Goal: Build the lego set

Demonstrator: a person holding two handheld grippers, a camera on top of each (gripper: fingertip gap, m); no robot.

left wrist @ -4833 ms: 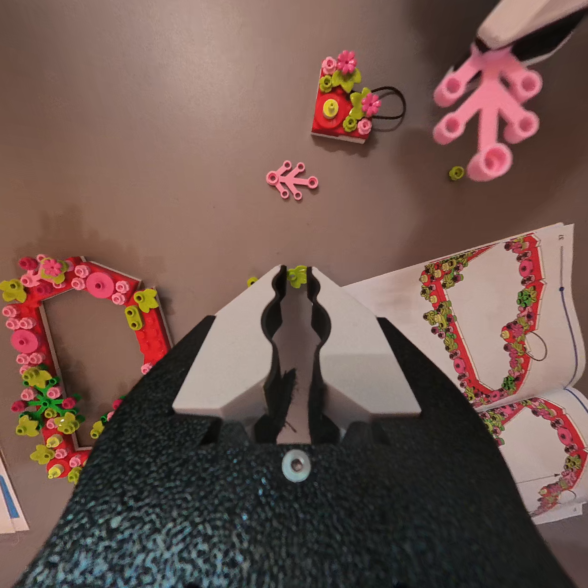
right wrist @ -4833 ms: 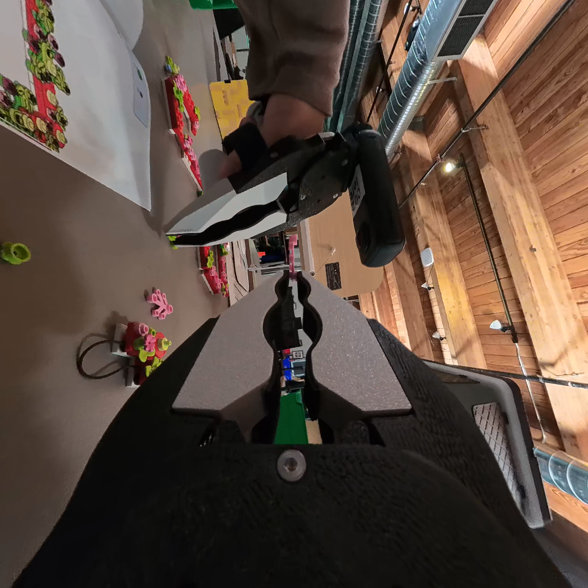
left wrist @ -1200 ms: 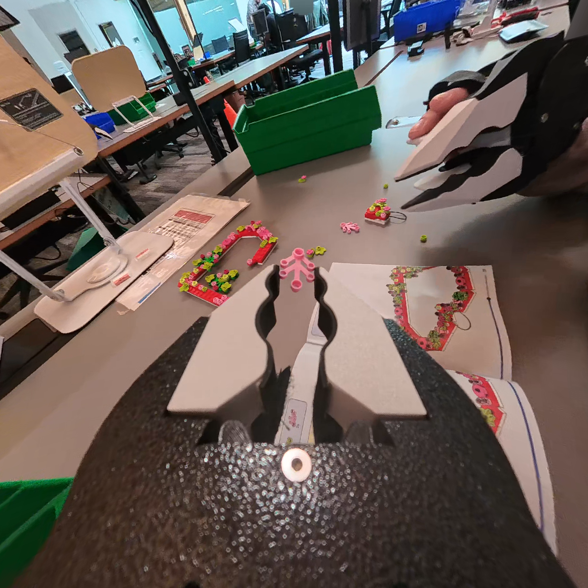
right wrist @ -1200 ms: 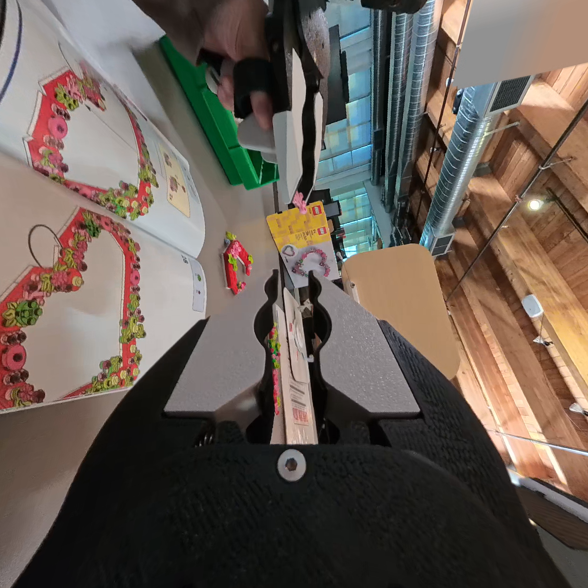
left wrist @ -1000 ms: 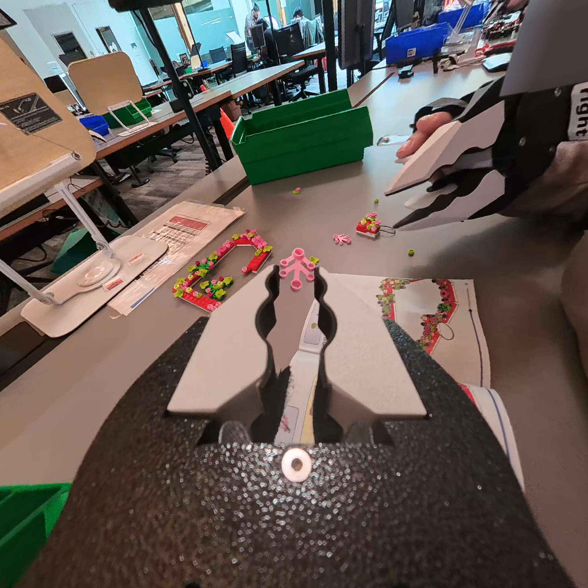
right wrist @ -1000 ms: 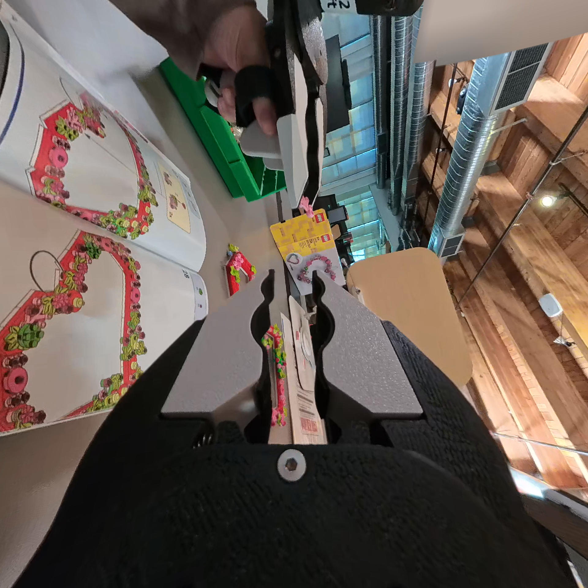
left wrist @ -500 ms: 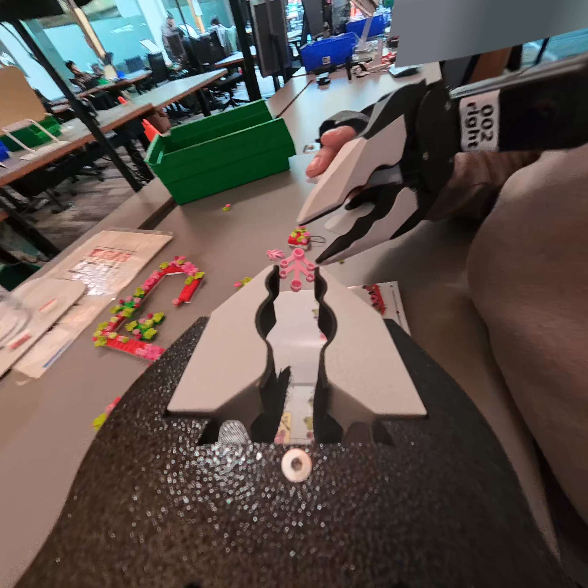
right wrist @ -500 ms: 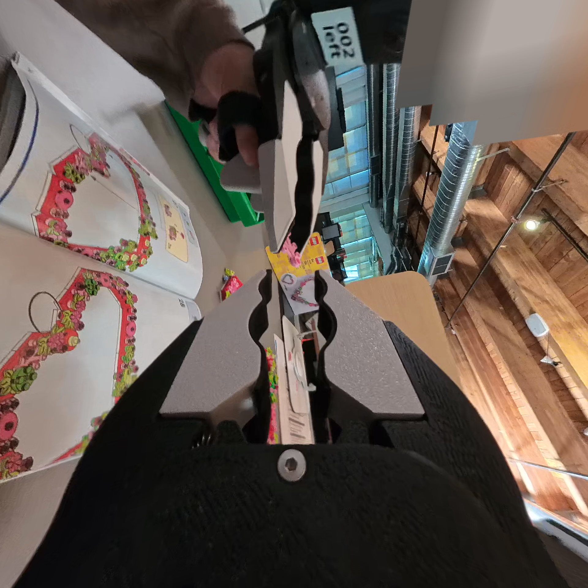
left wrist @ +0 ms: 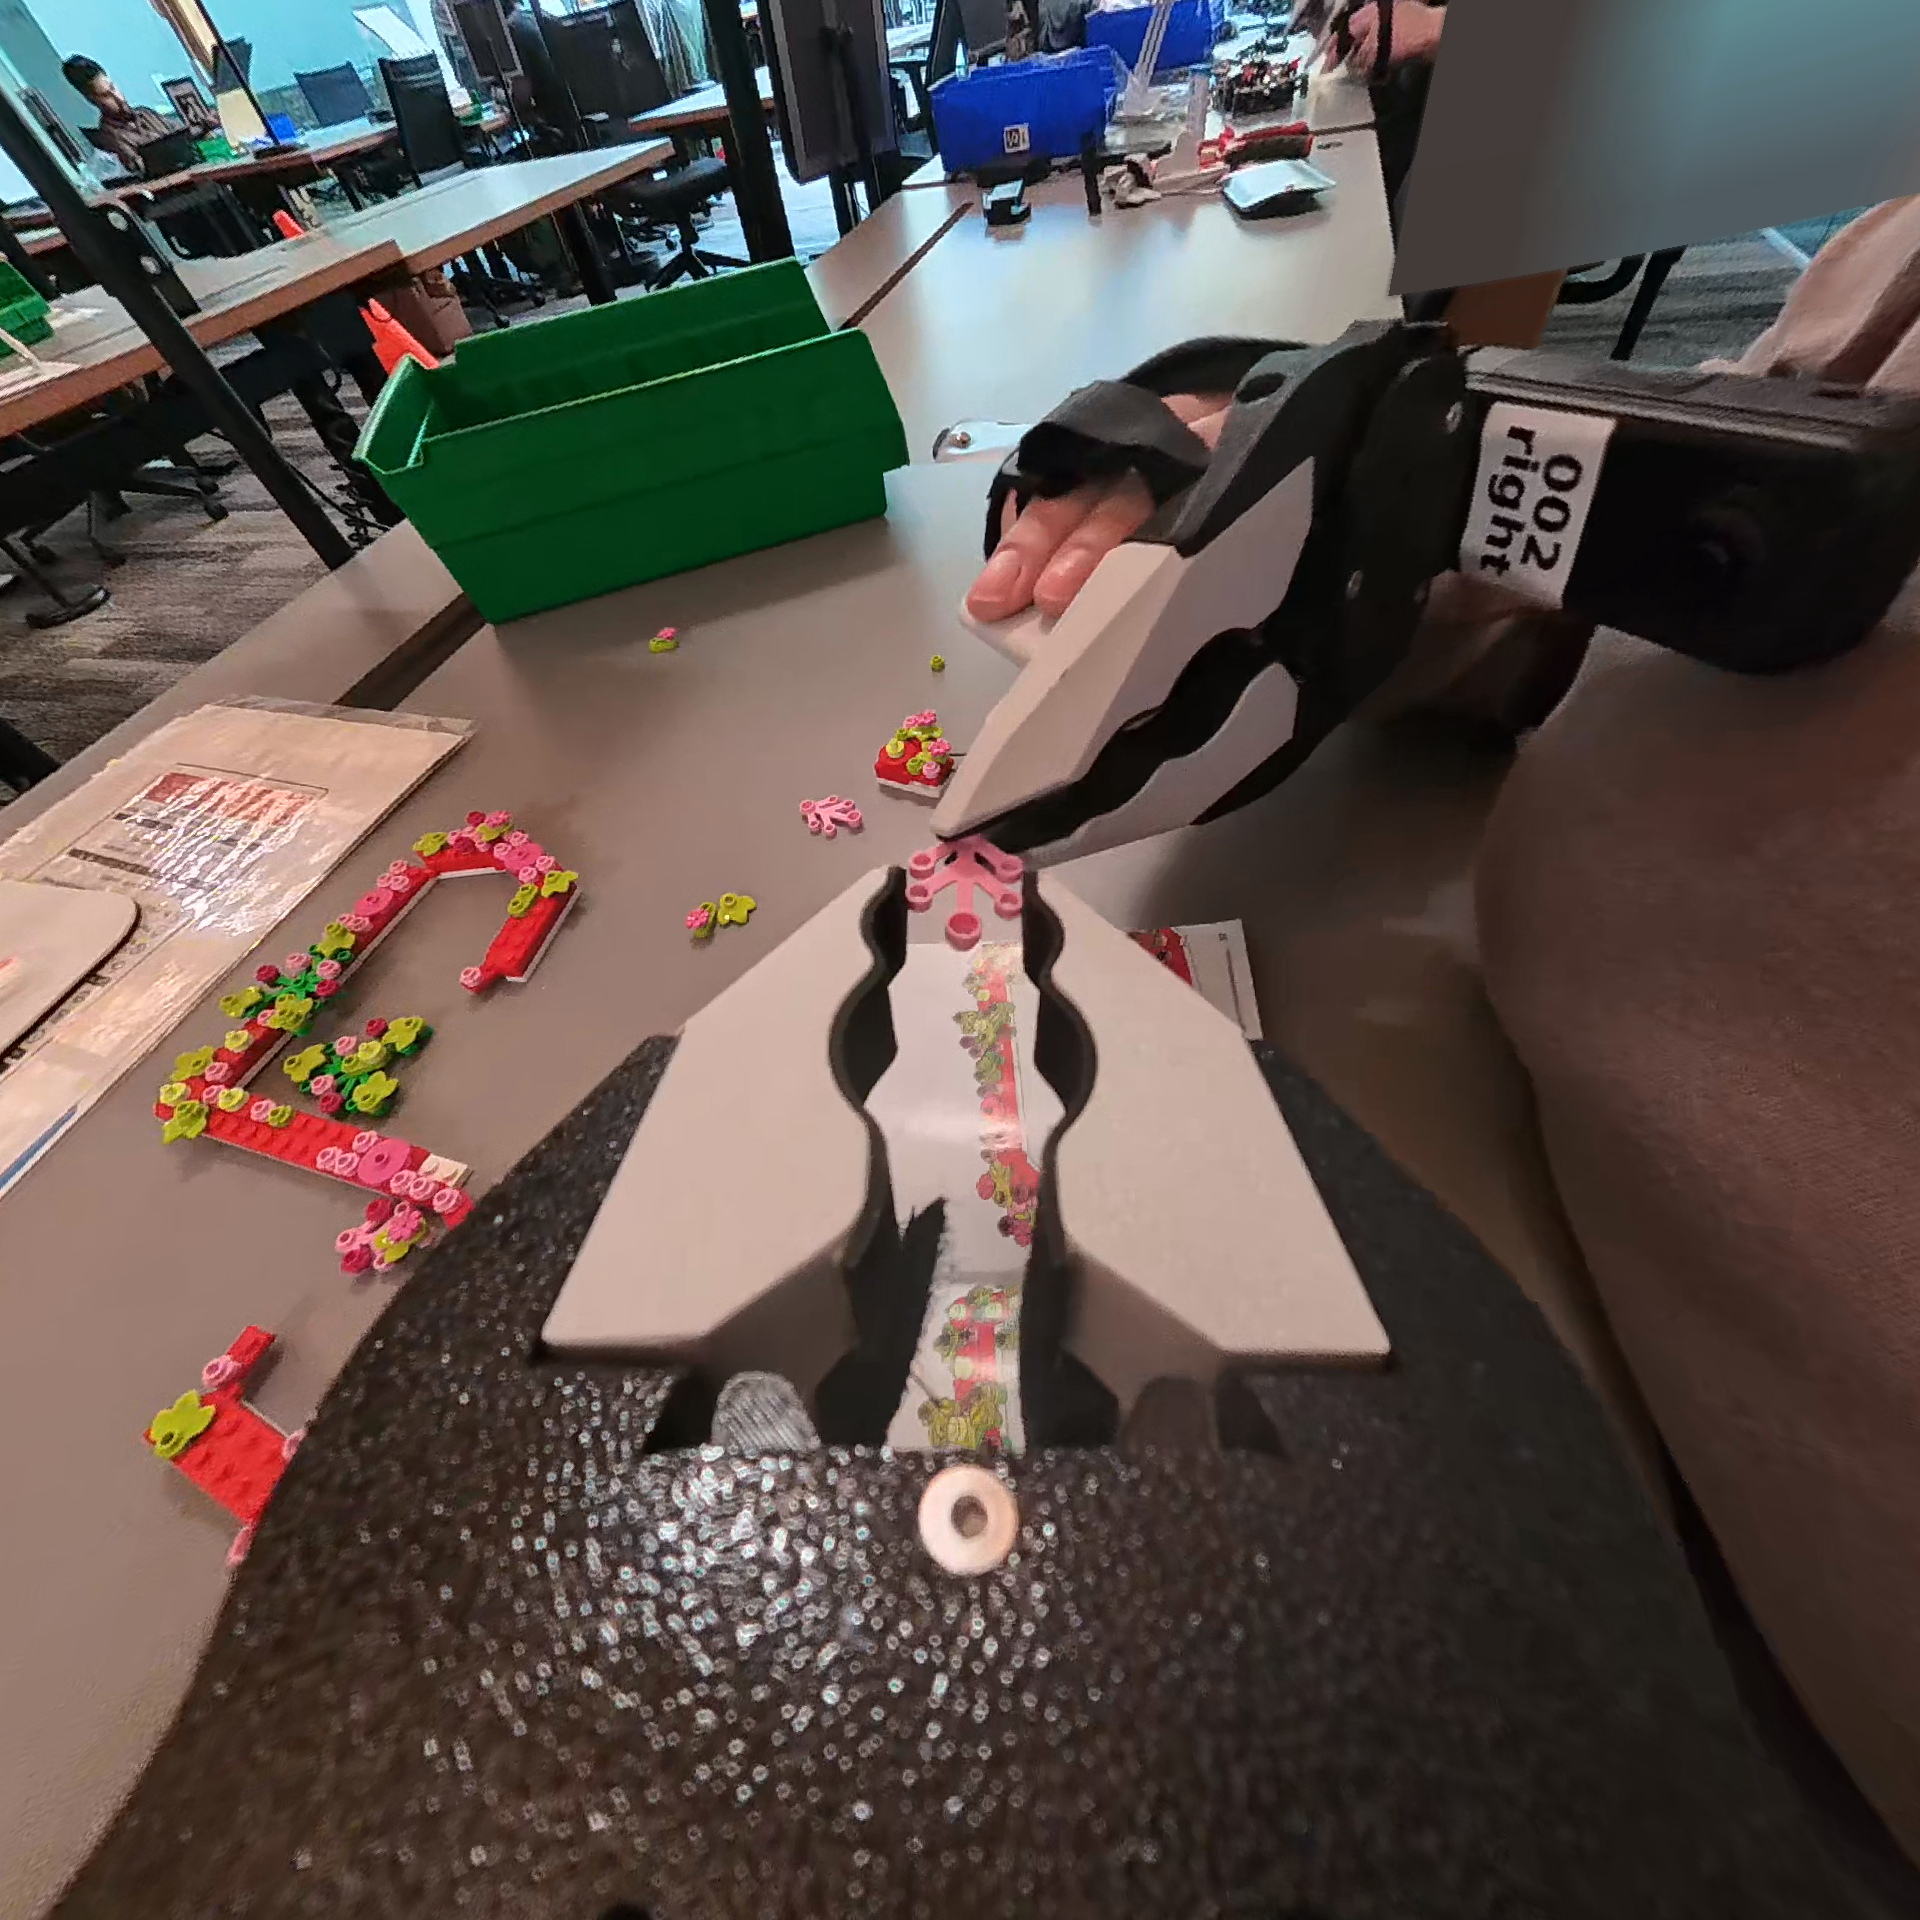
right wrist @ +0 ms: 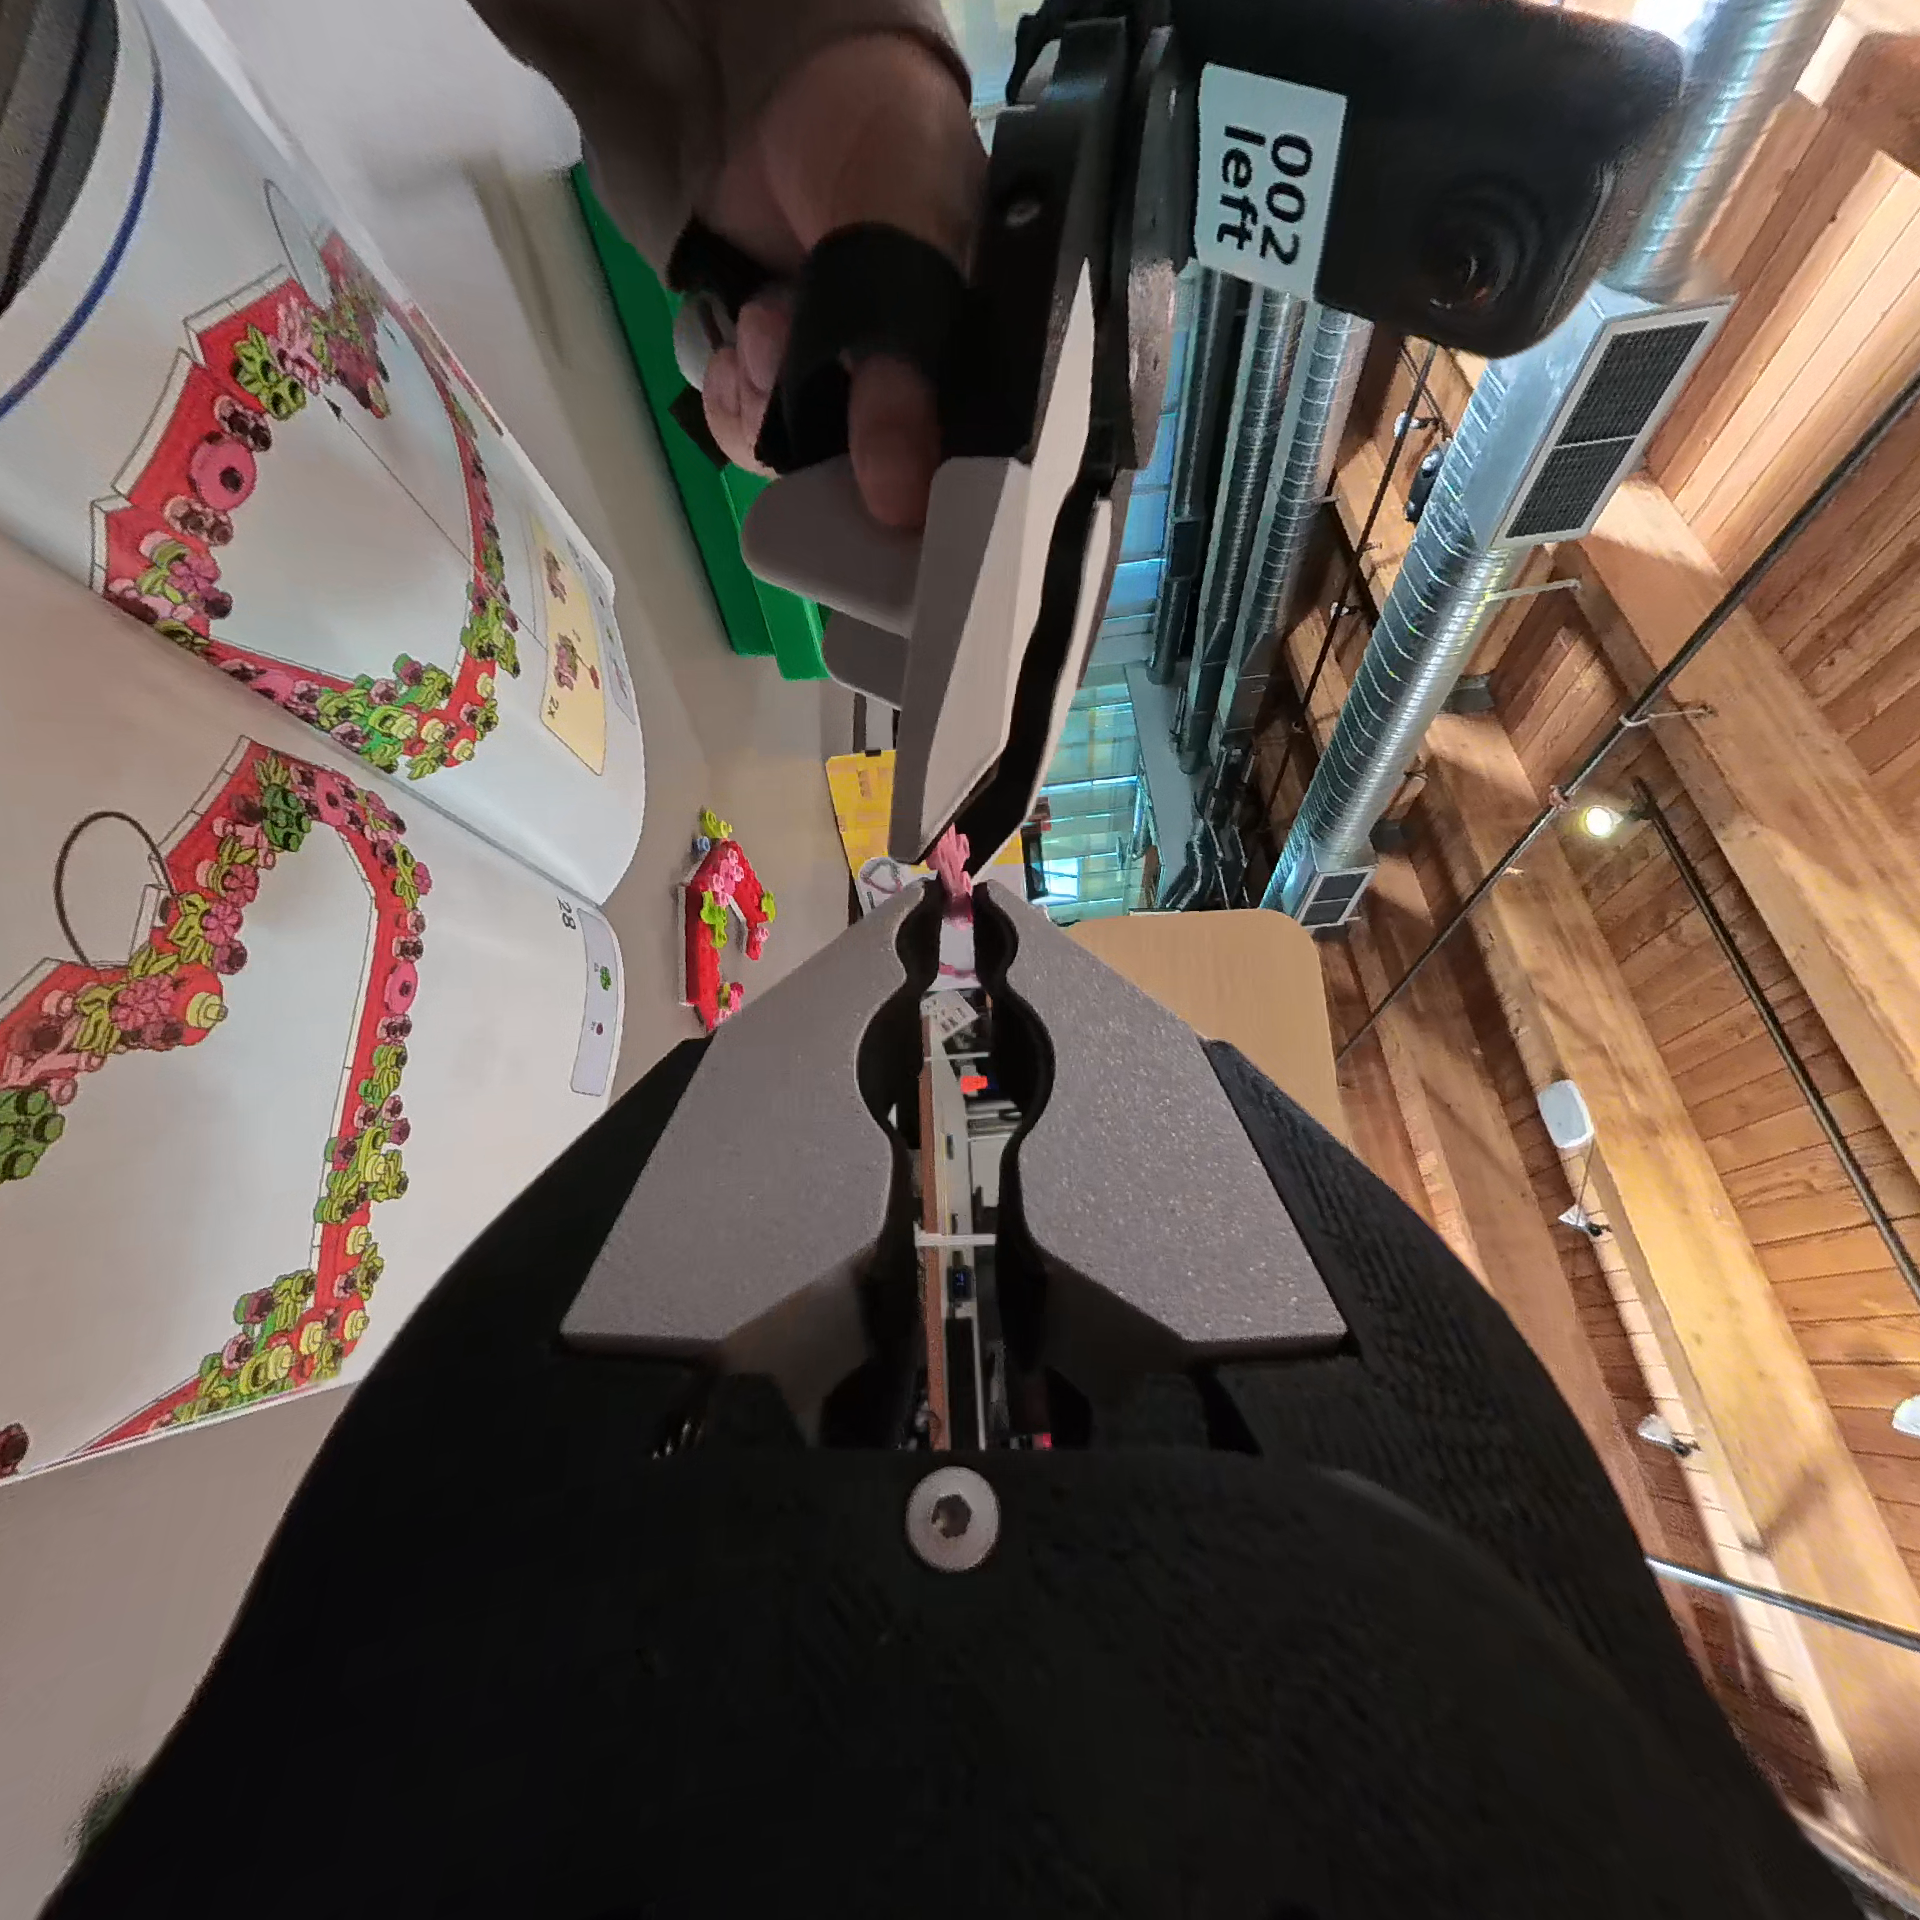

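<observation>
My left gripper (left wrist: 961,899) is shut on a pink branching flower-stem piece (left wrist: 961,883) and holds it above the open instruction booklet (right wrist: 312,623). My right gripper (right wrist: 951,899) comes in from the right, and its tips are closed on the far end of the same pink piece (right wrist: 951,862). It also shows in the left wrist view (left wrist: 971,831), tip to tip with my left gripper. Red heart-frame sections with pink and lime flowers (left wrist: 343,1039) lie on the grey table (left wrist: 727,707) at the left.
A green bin (left wrist: 644,457) stands at the back. A small red flowered block (left wrist: 914,753), a second pink stem (left wrist: 831,816) and loose flower bits (left wrist: 722,914) lie mid-table. A plastic bag (left wrist: 208,810) is far left, a red section (left wrist: 223,1455) near left. Only a small space, under 4 cm, lies between the two pairs of fingers. Both grippers' tips are roughly 25 cm from the red section (left wrist: 223,1455).
The right gripper has moved down and left to meet the left gripper, and its jaws have narrowed onto the pink piece. The left gripper still holds the piece.
</observation>
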